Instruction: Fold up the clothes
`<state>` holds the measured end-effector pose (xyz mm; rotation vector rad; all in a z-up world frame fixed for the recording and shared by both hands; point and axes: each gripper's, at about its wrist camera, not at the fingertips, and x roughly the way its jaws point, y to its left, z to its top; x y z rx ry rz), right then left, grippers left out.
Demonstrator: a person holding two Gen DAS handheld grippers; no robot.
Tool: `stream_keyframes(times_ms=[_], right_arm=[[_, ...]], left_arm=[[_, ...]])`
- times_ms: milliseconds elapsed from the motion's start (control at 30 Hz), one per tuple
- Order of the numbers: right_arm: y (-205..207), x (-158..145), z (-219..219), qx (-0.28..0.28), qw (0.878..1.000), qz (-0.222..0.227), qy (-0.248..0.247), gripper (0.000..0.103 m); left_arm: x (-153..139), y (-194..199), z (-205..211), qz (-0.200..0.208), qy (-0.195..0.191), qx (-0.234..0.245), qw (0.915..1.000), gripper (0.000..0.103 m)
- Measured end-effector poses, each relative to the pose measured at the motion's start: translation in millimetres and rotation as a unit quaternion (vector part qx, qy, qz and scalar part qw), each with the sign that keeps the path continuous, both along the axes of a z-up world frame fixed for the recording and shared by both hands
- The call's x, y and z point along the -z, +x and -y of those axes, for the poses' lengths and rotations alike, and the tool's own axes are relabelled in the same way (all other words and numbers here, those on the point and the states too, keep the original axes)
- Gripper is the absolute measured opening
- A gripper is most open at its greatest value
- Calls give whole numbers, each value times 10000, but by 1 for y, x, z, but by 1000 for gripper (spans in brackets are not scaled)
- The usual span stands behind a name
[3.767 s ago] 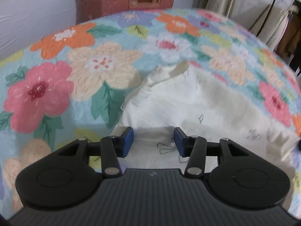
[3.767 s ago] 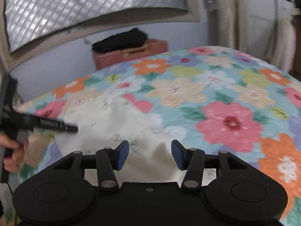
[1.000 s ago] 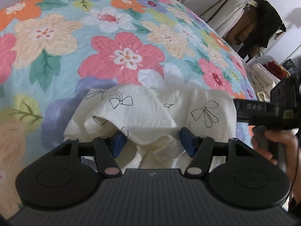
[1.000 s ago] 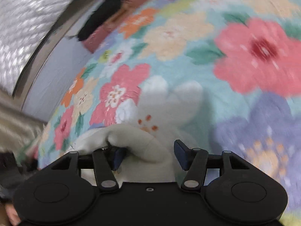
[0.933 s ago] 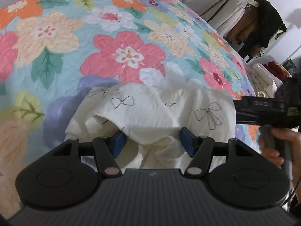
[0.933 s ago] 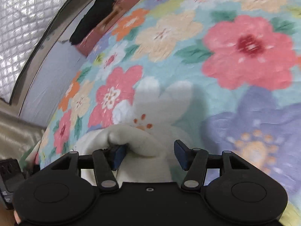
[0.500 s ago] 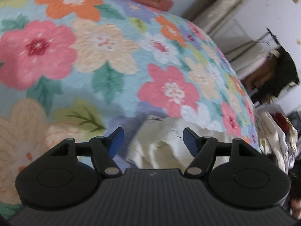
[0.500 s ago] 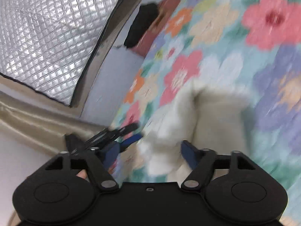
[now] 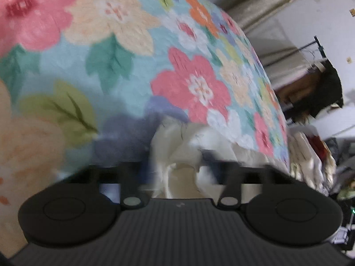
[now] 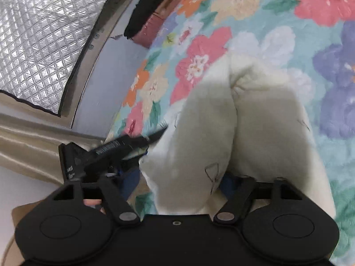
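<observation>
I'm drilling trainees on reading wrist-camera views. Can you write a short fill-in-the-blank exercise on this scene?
1. The cream garment lies on a bedspread printed with ____.
2. The small black outlines drawn on the garment are ____.
3. The black item at the far end of the bed rests on a ____ box.

Missing words: flowers; bows; reddish-brown
</observation>
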<state>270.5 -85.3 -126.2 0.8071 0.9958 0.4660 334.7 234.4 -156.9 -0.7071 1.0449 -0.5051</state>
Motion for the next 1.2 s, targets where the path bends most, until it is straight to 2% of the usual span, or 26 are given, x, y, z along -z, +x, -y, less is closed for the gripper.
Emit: stream_keyframes(times_ms=[33, 67, 133, 233, 300, 433, 533, 600, 667, 733, 800, 900, 967, 1033, 1100, 1133, 1200], right_arm=[[0, -3, -1, -31, 9998, 98, -149, 33], [0, -7, -3, -63, 9993, 195, -298, 27], [-1, -17, 4, 41, 9988, 390, -300, 24], [-5, -33, 24, 323, 9978, 570, 65, 24], [-8, -42, 45, 435, 9966, 616, 342, 24], [-11, -55, 64, 205, 9984, 498, 185, 24], [-18, -56, 73, 31, 9988, 351, -337, 24], [-20, -46, 80, -32, 9977, 224, -632, 24], [-19, -32, 88, -67, 9979, -11, -637, 24], [-18, -21, 91, -33, 9952, -174, -960, 24], [-18, -10, 93, 3, 9911, -335, -1288, 25], [-21, -4, 100, 245, 9905, -472, -1270, 25], [-24, -9, 96, 142, 9881, -318, -1495, 24], [-26, -14, 93, 7, 9874, -212, -1570, 21], [-28, -20, 91, -97, 9865, -114, -1629, 21], [-29, -22, 91, -149, 9860, -65, -1658, 21], [-30, -23, 87, -320, 9812, -4, -1901, 21]], left_arm=[[-1, -2, 1, 12, -21, -6, 10000, 19], [-4, -4, 2, 53, -41, -15, 10000, 14], [-12, -8, 0, 129, -198, -19, 9997, 12], [-26, -19, -9, 94, -900, 46, 9959, 12], [-34, -28, -12, 16, -1162, 246, 9929, 11], [-43, -44, -3, -28, -1194, 695, 9904, 11], [-40, -52, 23, -272, -1247, 1069, 9860, 11], [-37, -60, 45, -447, -969, 1382, 9846, 11], [-34, -69, 64, -457, -415, 1567, 9857, 11], [-28, -74, 77, -485, 362, 1511, 9867, 11], [-27, -77, 82, -393, 841, 1352, 9865, 15], [-36, -83, 85, -217, 966, 1446, 9845, 15], [-45, -87, 86, -63, 1055, 1512, 9828, 15], [-64, -96, 80, 368, 1181, 1556, 9800, 16], [-83, -105, 75, 837, 1295, 1600, 9750, 27], [-91, -108, 70, 1066, 1286, 1480, 9748, 28], [-101, -109, 54, 1287, 1023, 916, 9821, 29]])
